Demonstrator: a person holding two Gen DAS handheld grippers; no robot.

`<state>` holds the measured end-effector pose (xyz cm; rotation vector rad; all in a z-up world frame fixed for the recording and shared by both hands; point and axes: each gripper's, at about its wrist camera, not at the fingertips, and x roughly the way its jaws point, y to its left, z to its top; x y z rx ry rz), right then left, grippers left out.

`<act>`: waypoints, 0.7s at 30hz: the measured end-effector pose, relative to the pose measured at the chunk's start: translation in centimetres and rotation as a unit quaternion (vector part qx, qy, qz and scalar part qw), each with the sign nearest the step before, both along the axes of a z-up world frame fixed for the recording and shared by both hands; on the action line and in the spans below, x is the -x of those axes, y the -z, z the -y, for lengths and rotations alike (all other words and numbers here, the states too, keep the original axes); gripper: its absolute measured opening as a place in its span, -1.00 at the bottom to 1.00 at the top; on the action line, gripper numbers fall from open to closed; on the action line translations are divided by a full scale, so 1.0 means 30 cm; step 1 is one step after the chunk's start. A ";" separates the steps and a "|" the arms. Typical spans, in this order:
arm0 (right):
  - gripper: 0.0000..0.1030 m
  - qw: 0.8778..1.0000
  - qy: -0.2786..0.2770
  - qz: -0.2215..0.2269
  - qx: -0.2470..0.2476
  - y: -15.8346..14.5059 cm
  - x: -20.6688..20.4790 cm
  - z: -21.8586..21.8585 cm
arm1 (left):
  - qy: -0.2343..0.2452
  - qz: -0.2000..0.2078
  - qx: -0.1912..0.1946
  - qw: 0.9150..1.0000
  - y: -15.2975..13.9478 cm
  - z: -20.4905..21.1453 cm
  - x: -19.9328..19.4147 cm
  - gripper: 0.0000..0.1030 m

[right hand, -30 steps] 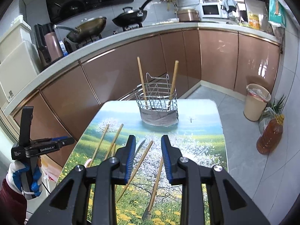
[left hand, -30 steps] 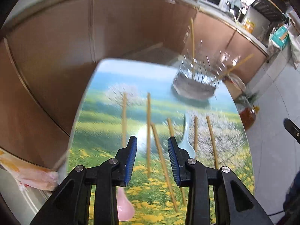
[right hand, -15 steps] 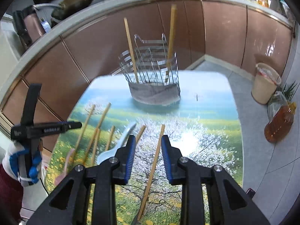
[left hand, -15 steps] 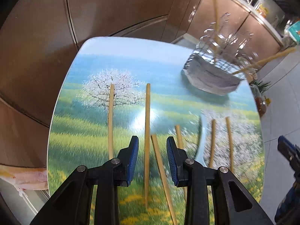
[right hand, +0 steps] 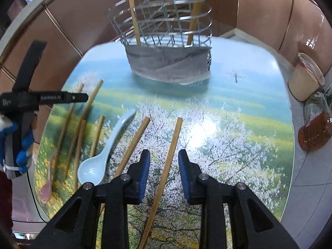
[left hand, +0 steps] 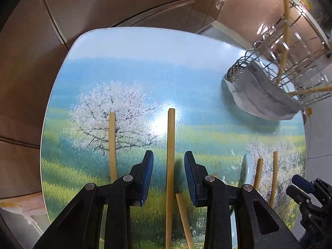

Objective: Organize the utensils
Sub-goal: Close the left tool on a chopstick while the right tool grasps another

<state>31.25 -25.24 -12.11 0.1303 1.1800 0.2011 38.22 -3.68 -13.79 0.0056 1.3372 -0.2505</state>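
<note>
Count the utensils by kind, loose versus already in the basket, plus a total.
loose chopsticks: 6
chopsticks in basket: 2
white spoon: 1
pink spoon: 1
basket: 1
total: 11 (10 utensils and the basket)

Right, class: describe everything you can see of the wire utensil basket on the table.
The wire utensil basket is silvery metal, open-topped, with curved horizontal bands over thin uprights. A grey fabric-like wrap girds its base. It stands upright at the table's far end. Two wooden chopsticks lean inside it; neither gripper touches it.
</note>
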 end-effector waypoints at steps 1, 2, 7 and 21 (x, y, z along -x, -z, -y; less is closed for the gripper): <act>-0.48 1.000 -0.003 -0.010 0.002 0.010 -0.015 -0.004 | 0.001 -0.005 -0.003 1.000 0.007 0.003 -0.009 -0.41; -0.48 1.000 -0.006 -0.015 0.005 0.017 -0.020 -0.004 | 0.000 -0.009 -0.003 1.000 0.012 0.003 -0.016 -0.41; -0.48 0.999 -0.018 -0.045 0.015 0.057 -0.077 -0.016 | 0.009 -0.029 -0.006 1.000 0.040 0.024 -0.048 -0.43; -0.60 0.995 -0.036 -0.070 0.065 0.130 -0.177 -0.068 | 0.031 -0.040 -0.012 0.999 0.079 0.056 -0.134 -0.68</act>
